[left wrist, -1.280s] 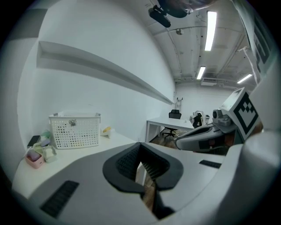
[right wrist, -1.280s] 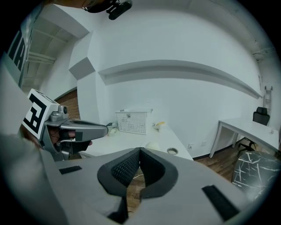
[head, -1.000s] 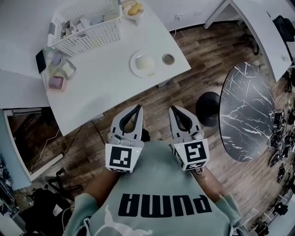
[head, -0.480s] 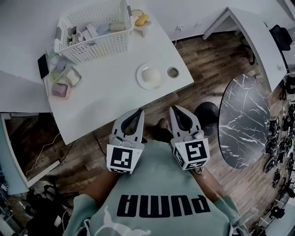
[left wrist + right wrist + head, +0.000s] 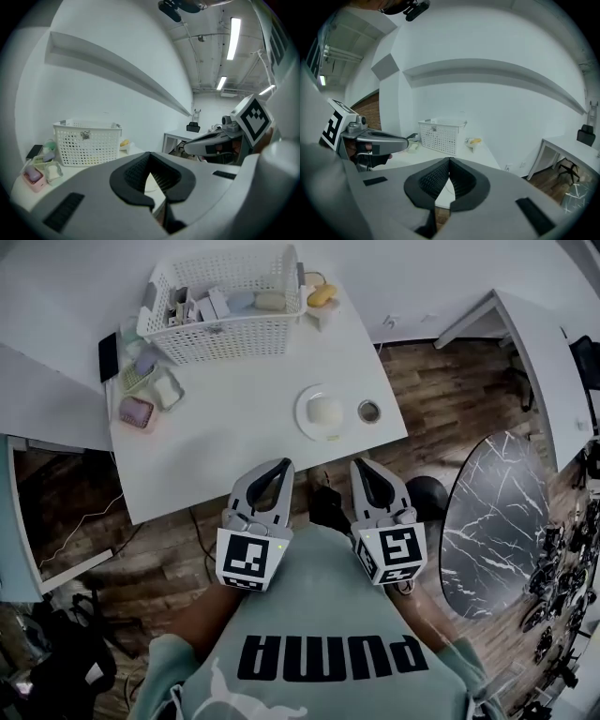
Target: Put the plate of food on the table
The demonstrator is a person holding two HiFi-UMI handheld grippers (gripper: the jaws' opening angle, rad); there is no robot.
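The plate of food sits on the white bench, close to the edge nearest you and toward its right corner, with a pale rounded lump on it. A small round dish stands just beside it on the right, not touching it. You hold your left claw and right claw side by side in front of your chest, tips near that same bench edge and short of the plate. In each gripper view the two jaws meet at their tips with nothing between them, so both claws are closed and empty. At the far end of the bench stands a white lattice basket with small packs inside and a yellow item just beside its right end. A few small trays and a dark phone lie near the left edge. To your right, apart from the bench, a dark marbled round table stands on the wooden floor
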